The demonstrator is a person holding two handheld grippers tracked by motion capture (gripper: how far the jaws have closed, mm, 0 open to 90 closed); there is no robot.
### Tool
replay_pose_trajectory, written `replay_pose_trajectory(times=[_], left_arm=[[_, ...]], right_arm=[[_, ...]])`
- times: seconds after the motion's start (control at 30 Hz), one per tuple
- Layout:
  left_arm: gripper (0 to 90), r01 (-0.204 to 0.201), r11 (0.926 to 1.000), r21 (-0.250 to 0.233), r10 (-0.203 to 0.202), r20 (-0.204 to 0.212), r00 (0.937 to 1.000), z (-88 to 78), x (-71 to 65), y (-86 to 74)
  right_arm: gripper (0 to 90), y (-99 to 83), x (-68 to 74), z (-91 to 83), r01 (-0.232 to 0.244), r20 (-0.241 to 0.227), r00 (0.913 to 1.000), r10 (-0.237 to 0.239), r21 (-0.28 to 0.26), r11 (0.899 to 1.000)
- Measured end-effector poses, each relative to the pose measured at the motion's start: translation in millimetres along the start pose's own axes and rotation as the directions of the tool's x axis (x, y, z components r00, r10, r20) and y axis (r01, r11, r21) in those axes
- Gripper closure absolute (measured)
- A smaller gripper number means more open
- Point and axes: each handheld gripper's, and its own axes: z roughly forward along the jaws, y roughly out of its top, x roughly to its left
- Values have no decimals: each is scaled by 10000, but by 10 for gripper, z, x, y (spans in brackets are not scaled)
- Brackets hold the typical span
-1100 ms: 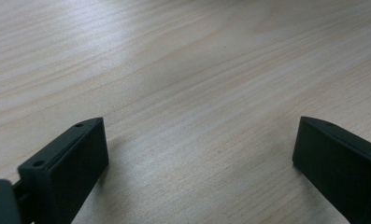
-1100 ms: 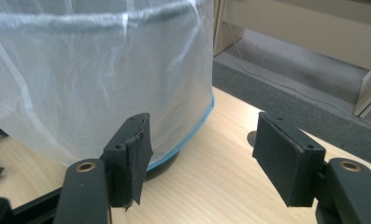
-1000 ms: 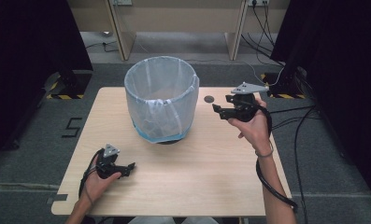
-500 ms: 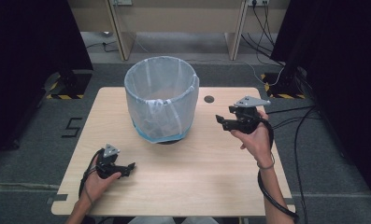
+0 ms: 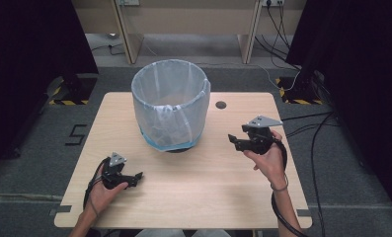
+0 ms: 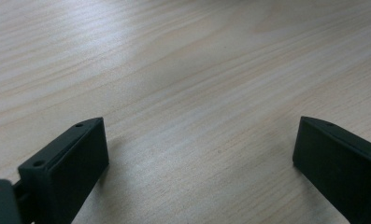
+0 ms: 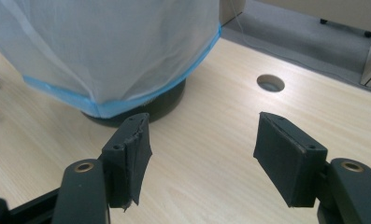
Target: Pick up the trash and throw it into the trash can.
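High view: since the earlier pictures the right gripper (image 5: pixel 235 141) has come down and toward the person, from beside the bin's rim to low over the table at about 3 o'clock; the left gripper (image 5: pixel 134 177) has kept its place at about 7 o'clock. There is one round bin lined with a translucent white plastic bag edged in blue (image 5: pixel 170 106), standing on the light wooden table (image 5: pixel 203 197) just behind the centre, at about 12 o'clock. It is well apart from both grippers. Count: two black grippers, one bin, one small round hole in the tabletop (image 5: pixel 220 104) at about 1 o'clock, just right of the bin. Each gripper carries one grey three-cornered plate.

Left gripper view: the left gripper (image 6: pixel 199 144) has its two black jaws spread wide, with bare wood grain between them and nothing held.

Right gripper view: the right gripper (image 7: pixel 202 149) also has its two jaws spread, empty, over the table. The bagged bin (image 7: pixel 103 51) rises at 11 o'clock on its dark base, apart from the jaws; the hole (image 7: pixel 270 83) lies at 1 o'clock.
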Motion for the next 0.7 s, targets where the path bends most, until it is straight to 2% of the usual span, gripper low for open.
replay_pose_trajectory(times=[0.27,0.7], left_arm=[[24,-1,10000,0,1,-3,10000,0,0,0],[25,2,10000,1,-2,-4,10000,0,-1,0]], right_arm=[[353,-237,70,28,-41,49,10000,40,203,9998],[351,-488,138,79,-120,51,9999,118,463,9989]])
